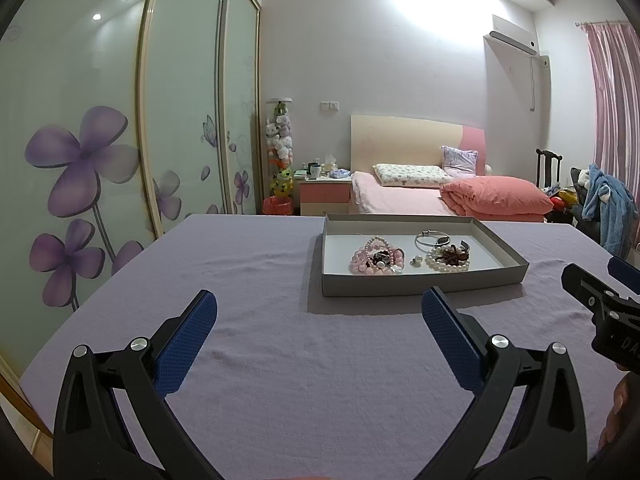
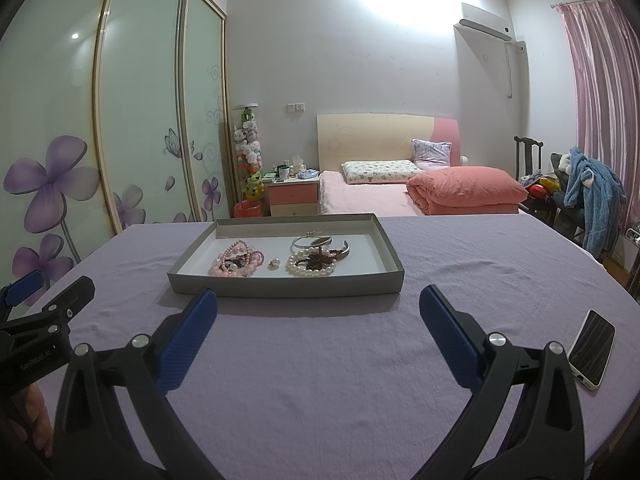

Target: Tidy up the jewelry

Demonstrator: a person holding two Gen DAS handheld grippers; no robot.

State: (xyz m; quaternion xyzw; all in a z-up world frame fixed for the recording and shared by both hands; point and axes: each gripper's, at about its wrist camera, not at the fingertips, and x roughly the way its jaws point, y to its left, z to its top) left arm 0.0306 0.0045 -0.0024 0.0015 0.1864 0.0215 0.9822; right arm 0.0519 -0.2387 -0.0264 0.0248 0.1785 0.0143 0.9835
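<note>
All jewelry (image 2: 276, 259) lies heaped inside the tray (image 2: 200, 282) on the table (image 2: 320, 360). My left gripper (image 1: 320, 336) and right gripper (image 2: 318, 334) hover short of it, spread wide, holding nothing, ready to reach in.

Bare cloth (image 2: 312, 360) before tray (image 2: 280, 288)
</note>
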